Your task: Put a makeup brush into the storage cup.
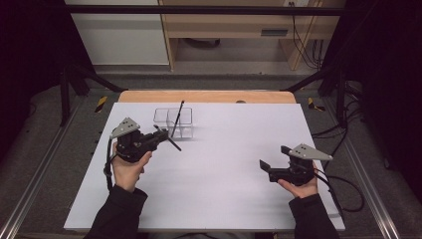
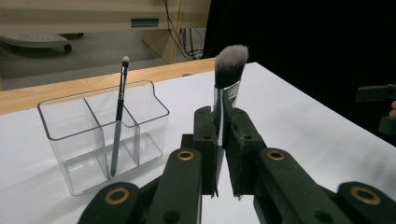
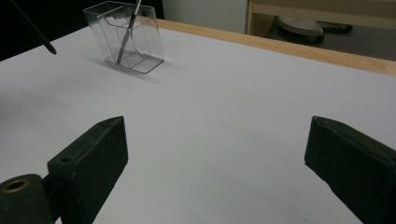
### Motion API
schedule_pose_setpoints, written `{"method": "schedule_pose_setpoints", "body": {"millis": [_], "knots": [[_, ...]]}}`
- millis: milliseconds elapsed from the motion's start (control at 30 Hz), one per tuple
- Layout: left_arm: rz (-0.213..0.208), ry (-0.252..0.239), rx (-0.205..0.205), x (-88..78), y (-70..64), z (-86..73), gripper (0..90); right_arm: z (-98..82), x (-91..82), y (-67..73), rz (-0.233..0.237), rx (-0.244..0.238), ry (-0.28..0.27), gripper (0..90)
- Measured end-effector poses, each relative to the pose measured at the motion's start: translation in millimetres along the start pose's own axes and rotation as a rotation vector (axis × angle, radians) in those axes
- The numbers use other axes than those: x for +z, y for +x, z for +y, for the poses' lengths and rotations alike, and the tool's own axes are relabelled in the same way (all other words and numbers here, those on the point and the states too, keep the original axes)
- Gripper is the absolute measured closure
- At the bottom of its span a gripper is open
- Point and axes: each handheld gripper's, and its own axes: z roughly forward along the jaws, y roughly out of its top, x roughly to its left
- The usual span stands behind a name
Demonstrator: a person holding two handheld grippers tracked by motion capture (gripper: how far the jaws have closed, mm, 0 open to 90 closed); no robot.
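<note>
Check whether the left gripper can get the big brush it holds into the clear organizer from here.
Probably yes: the left gripper grips the big brush close beside the clear organizer, nothing between, and compartments beside the thin brush look empty.

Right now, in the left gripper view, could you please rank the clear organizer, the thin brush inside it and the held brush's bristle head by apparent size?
1. clear organizer
2. thin brush, long but slender
3. bristle head; it is nearer the camera, so its true size is unsure.

Lab, black frame [image 1: 199, 10], dark curtains, cables [image 1: 306, 45]
</note>
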Motion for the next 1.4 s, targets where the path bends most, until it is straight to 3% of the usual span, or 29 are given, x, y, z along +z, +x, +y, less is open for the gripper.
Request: {"method": "schedule_pose_setpoints", "body": {"millis": [633, 1400], "knots": [[0.059, 0.041, 0.037, 14.2, 4.2, 16.0, 83.0, -0.1, 1.0, 0.4, -0.002, -0.002, 0.005, 6.2], [0.11, 0.037, 0.031, 22.0, 21.6, 44.8, 83.1, -0.4, 3.6, 1.7, 0.007, -0.003, 0.019, 5.9]]}}
